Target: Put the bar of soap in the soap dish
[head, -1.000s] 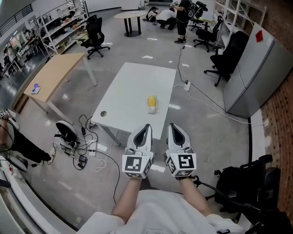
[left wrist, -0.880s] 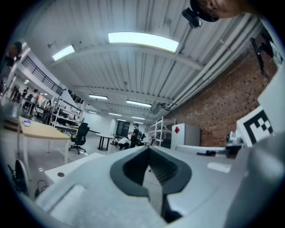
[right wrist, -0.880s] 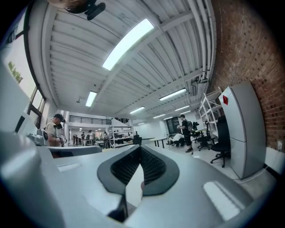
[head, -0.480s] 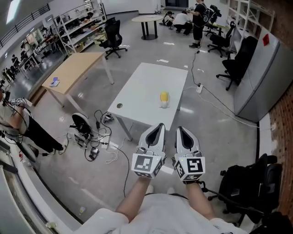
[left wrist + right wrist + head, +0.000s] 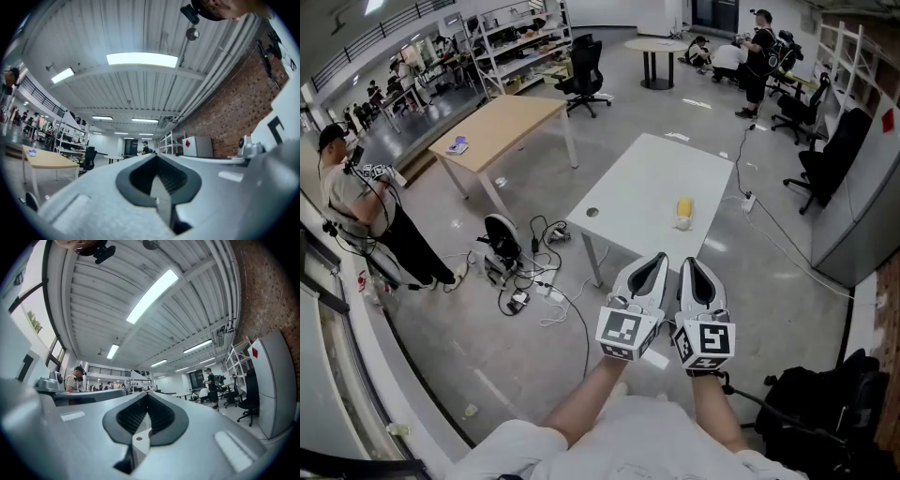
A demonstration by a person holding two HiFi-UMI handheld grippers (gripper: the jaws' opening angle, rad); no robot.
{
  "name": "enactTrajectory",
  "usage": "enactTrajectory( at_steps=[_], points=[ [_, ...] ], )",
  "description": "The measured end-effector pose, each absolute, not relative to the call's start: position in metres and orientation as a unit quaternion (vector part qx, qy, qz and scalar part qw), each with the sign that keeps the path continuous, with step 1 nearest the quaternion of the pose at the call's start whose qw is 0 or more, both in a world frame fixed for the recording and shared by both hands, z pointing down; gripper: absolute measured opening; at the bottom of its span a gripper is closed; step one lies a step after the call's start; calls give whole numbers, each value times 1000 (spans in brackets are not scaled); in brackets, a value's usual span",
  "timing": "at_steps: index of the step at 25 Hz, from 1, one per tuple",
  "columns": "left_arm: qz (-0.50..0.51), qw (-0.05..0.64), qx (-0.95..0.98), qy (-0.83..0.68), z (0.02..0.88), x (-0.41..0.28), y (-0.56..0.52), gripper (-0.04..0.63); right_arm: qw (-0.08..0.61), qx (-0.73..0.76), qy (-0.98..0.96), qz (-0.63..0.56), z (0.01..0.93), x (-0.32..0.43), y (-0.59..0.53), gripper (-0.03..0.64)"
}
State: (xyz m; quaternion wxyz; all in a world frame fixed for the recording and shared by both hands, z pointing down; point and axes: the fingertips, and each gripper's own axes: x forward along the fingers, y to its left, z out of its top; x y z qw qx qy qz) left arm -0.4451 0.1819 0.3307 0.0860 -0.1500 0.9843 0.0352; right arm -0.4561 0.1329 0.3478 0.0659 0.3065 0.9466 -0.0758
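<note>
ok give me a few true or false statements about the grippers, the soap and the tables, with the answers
1. The left gripper and the right gripper are both shut and hold nothing. True.
2. The yellow soap lies on the wooden table. False: it lies on the white table.
3. Both grippers rest on the white table. False: they are held in the air, side by side, short of its near edge.
4. A black office chair stands beyond the wooden table. True.
</note>
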Motion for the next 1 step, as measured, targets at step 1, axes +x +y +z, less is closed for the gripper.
enactTrajectory(
  at_steps=[1],
  points=[
    [34,88,-148,984,330,-443,186,2,71,307,946,-77,346,-455,136,11]
  ],
)
